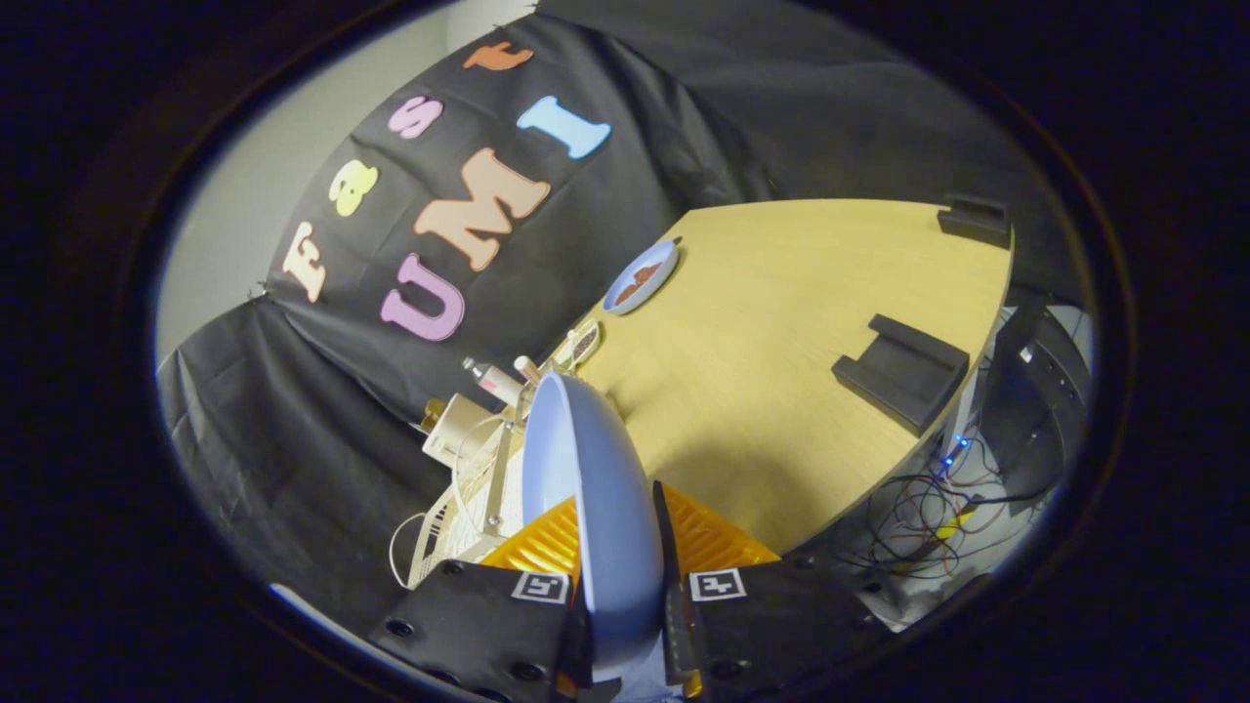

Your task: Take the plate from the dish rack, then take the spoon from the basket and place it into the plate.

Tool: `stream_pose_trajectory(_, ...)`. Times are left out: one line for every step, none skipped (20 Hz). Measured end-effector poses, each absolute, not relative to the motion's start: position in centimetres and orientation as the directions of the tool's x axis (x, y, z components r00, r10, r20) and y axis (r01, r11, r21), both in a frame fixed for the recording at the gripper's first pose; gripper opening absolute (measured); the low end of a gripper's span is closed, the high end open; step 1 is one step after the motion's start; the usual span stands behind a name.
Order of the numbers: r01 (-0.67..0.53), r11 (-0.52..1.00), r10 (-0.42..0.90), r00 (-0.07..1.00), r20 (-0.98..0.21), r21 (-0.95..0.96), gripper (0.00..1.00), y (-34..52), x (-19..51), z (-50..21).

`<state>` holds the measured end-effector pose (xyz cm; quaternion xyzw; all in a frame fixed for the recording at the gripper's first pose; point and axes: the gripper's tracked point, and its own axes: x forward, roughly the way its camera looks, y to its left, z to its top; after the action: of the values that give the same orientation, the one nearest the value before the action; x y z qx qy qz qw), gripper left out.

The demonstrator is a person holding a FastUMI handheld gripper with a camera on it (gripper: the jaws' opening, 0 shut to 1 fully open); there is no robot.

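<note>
My fingers pinch the blue plate on edge, low in the frame, above the orange dish rack and the bench.

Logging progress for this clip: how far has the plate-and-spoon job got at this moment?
Done: the gripper has the blue plate clamped on edge between both fingers, near the dish rack. In hand: carrying the plate toward the wooden table; it is not set down yet. Left: put the plate down, then fetch the spoon and place it in the plate. I cannot make out the spoon among the items beyond the rack.
</note>
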<state>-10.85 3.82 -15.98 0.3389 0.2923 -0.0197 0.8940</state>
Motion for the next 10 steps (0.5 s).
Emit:
stream_pose_trajectory(0.243, 0.760, 0.166, 0.824, -0.541, 0.603, 0.30, 3.9, -10.5, -16.7)
stream_pose_trajectory(0.255, 0.753, 0.163, 0.820, -0.548, 0.606, 0.30, 3.8, -10.1, -17.4)
stream_pose_trajectory(0.269, 0.753, 0.154, 0.815, -0.558, 0.601, 0.30, 3.6, -9.8, -18.1)
stream_pose_trajectory(0.285, 0.759, 0.137, 0.809, -0.572, 0.585, 0.30, 3.4, -9.6, -18.9)
stream_pose_trajectory(0.296, 0.766, 0.126, 0.802, -0.584, 0.571, 0.30, 3.3, -9.3, -19.7)
stream_pose_trajectory(0.298, 0.747, 0.137, 0.806, -0.576, 0.594, 0.30, 3.6, -8.8, -19.7)
stream_pose_trajectory(0.299, 0.748, 0.141, 0.801, -0.581, 0.593, 0.30, 3.8, -8.6, -20.1)
stream_pose_trajectory(0.296, 0.743, 0.147, 0.803, -0.578, 0.600, 0.30, 3.8, -8.2, -20.3)
stream_pose_trajectory(0.296, 0.742, 0.151, 0.801, -0.580, 0.602, 0.30, 4.0, -8.0, -20.4)
stream_pose_trajectory(0.295, 0.739, 0.153, 0.802, -0.578, 0.605, 0.30, 4.1, -7.7, -20.6)
